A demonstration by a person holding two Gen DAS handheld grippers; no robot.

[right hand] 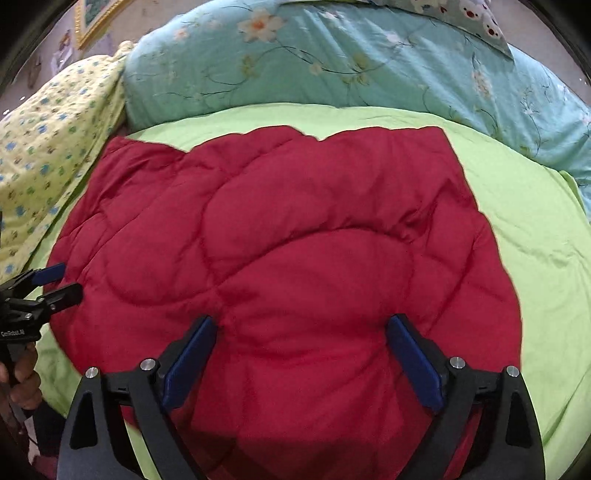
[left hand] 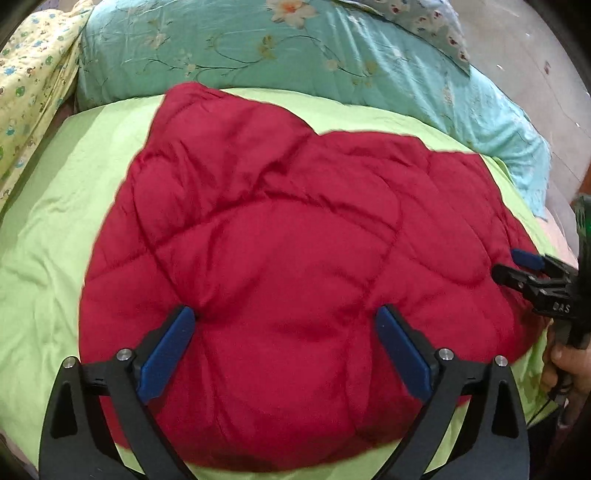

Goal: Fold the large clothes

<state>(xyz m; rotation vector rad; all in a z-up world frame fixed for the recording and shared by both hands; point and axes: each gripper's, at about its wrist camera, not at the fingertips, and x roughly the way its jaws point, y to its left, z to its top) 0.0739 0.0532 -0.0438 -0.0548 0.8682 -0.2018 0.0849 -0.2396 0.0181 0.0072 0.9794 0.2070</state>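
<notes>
A red quilted padded garment (left hand: pixel 280 258) lies spread flat on a lime green sheet (left hand: pixel 48 236); it also fills the right wrist view (right hand: pixel 295 251). My left gripper (left hand: pixel 284 328) is open, its blue pads wide apart just above the garment's near part. My right gripper (right hand: pixel 301 332) is open too, above the garment's near part. The right gripper also shows at the right edge of the left wrist view (left hand: pixel 517 264), at the garment's right edge. The left gripper shows at the left edge of the right wrist view (right hand: pixel 61 282), at the garment's left edge.
A teal floral duvet (left hand: pixel 280 48) is bunched along the far side of the bed. A yellow printed blanket (left hand: pixel 29 88) lies at the far left. The green sheet (right hand: pixel 535 236) borders the garment on all sides. A framed picture (right hand: pixel 96 18) hangs on the wall.
</notes>
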